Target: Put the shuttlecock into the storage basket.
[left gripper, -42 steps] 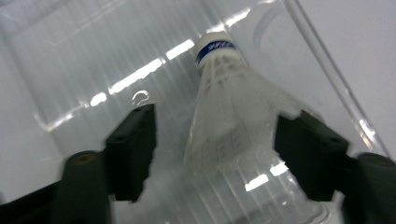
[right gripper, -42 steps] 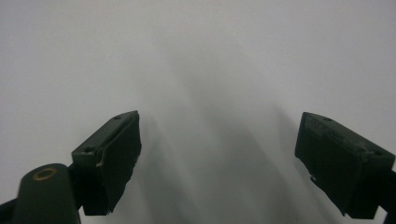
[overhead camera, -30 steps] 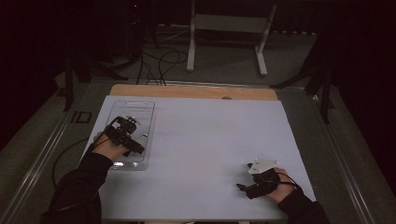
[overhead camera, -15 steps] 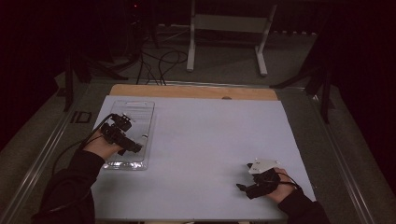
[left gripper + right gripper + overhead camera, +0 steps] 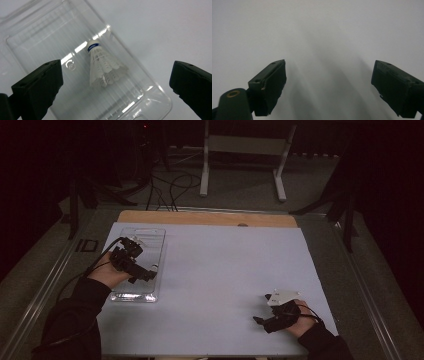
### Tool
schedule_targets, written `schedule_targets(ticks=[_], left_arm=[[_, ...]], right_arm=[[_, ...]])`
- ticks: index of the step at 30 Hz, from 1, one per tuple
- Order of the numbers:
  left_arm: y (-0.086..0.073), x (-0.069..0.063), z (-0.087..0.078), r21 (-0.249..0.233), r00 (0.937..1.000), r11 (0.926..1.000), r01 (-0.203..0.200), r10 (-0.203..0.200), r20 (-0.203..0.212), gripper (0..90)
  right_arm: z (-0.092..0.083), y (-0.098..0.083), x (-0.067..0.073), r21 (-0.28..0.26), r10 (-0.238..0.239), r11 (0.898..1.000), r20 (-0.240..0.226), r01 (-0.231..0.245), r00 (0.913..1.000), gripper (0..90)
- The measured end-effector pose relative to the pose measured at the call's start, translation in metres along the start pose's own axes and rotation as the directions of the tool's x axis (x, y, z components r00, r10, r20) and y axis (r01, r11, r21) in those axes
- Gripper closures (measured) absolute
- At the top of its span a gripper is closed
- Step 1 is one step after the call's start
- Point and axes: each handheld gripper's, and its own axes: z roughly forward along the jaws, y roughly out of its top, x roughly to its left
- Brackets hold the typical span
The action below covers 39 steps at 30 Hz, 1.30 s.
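Two wide-open jaws are seen rising from the bottom of the left gripper view, and nothing is held between them; the left gripper (image 5: 116,82) is poised above a clear plastic tray (image 5: 37,47), with a white shuttlecock (image 5: 103,66) lying almost midway ahead of the gap. In the high view the left gripper (image 5: 131,261) is found over the near half of the tray (image 5: 150,236), which lies on the white table sheet (image 5: 225,270) at its left side. The shuttlecock is therefore placed just in front of and below this gripper, inside the tray and resting on its floor.

The shuttlecock's long axis is seen to run roughly up and down in the left gripper view, slightly tilted, so that it lies nearly along the gripper's line of sight and across the line joining the jaws. Its cork end, marked by a blue band (image 5: 94,46), is pointed away from the gripper, and its feathered skirt is turned toward it. A closing of the jaws would thus be judged to meet the skirt from both sides once the gripper is lowered.

The right gripper (image 5: 262,320) is rested well apart at the near right of the sheet. Its jaws are likewise spread in the right gripper view (image 5: 329,87), with only bare sheet before them. The left hand (image 5: 106,276) is clearly the nearer one.
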Motion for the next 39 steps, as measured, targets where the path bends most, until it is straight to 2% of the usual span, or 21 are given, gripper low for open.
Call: schedule_targets(ticks=[3,5,9,13,17,23,25,31,35,39], left_arm=[[0.004,-0.004,-0.003,-0.017,0.9996,0.9997,-0.020,0.020,0.019,0.0],[0.006,-0.007,-0.004,-0.031,0.9993,0.9990,-0.032,0.033,0.018,0.0],[0.010,-0.011,-0.005,-0.044,0.9985,0.9981,-0.042,0.044,0.034,0.0],[0.013,-0.016,-0.006,-0.063,0.9965,0.9957,-0.068,0.071,0.044,0.0],[0.017,-0.021,-0.008,-0.079,0.9932,0.9933,-0.085,0.091,0.073,0.0],[0.024,-0.029,-0.008,-0.119,0.9847,0.9848,-0.127,0.140,0.104,0.0],[0.026,-0.032,-0.009,-0.131,0.9820,0.9808,-0.144,0.158,0.103,0.0],[0.034,-0.041,-0.011,-0.172,0.9730,0.9713,-0.165,0.188,0.133,0.0],[0.041,-0.051,-0.010,-0.200,0.9613,0.9585,-0.203,0.234,0.146,0.0],[0.046,-0.059,-0.008,-0.217,0.9509,0.9507,-0.221,0.260,0.169,0.0]], right_arm=[[0.000,-0.001,0.000,0.003,-0.001,1.000,-0.004,0.001,1.0000,11.0],[0.001,-0.001,0.000,0.006,-0.002,1.000,-0.002,0.002,1.0000,10.6],[0.001,0.000,0.000,-0.003,-0.010,1.000,0.011,0.010,0.9999,9.4],[0.000,-0.001,-0.001,-0.009,-0.006,1.000,0.017,0.007,0.9998,9.3],[0.000,-0.001,-0.002,-0.015,-0.006,1.000,0.025,0.007,0.9997,8.8],[-0.001,0.000,-0.002,-0.019,-0.003,1.000,0.023,0.003,0.9997,8.8],[-0.002,0.000,-0.003,-0.026,-0.005,1.000,0.028,0.006,0.9996,8.9],[-0.002,-0.001,-0.004,-0.032,-0.003,0.999,0.030,0.004,0.9996,8.9],[-0.003,-0.001,-0.004,-0.031,0.000,1.000,0.033,0.001,0.9994,8.9],[-0.003,-0.001,-0.004,-0.031,-0.001,1.000,0.033,0.002,0.9994,8.9]])
